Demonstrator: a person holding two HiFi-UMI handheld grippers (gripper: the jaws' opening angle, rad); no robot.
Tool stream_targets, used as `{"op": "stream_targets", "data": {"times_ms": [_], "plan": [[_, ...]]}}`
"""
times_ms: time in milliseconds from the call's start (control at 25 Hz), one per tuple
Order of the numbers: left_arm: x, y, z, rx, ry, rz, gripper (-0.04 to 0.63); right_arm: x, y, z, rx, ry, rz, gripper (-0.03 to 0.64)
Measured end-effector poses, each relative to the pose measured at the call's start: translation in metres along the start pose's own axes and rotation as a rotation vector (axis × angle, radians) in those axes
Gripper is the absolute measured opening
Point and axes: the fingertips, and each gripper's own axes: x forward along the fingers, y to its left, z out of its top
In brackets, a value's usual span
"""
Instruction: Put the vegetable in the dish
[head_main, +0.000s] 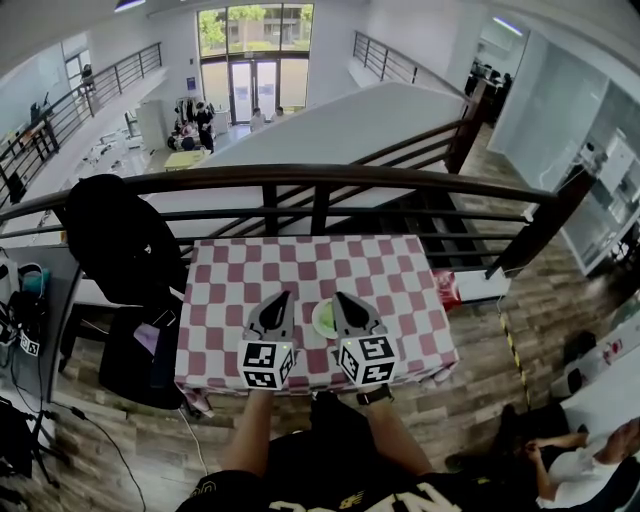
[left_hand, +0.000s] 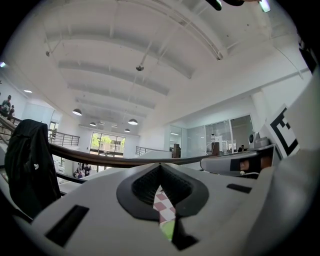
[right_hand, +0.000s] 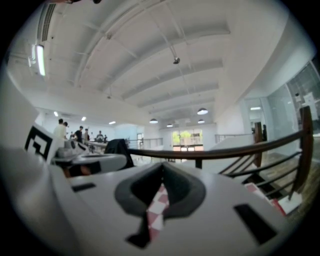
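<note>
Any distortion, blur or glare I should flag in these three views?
Head view: sharp, evenly lit, railing bowed by fisheye. Left gripper view: black vignette corners, foreground soft. Right gripper view: softer overall, checked tablecloth blurred, strip light glaring.

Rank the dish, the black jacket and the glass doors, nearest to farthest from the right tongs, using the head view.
1. Dish: on the table, just left of the right tongs.
2. Jacket: off the table's left end.
3. Doors: far ahead, at the back wall.
</note>
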Motion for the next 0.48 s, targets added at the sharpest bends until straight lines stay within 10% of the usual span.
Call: {"op": "stream_targets", "data": {"times_ms": [480], "plan": [[-0.007,-0.006,-0.009,-0.008,0.008,-0.007,0.018,-0.003,-0.01,-0.017,0.026,0.042,-0.069,0.018]]}}
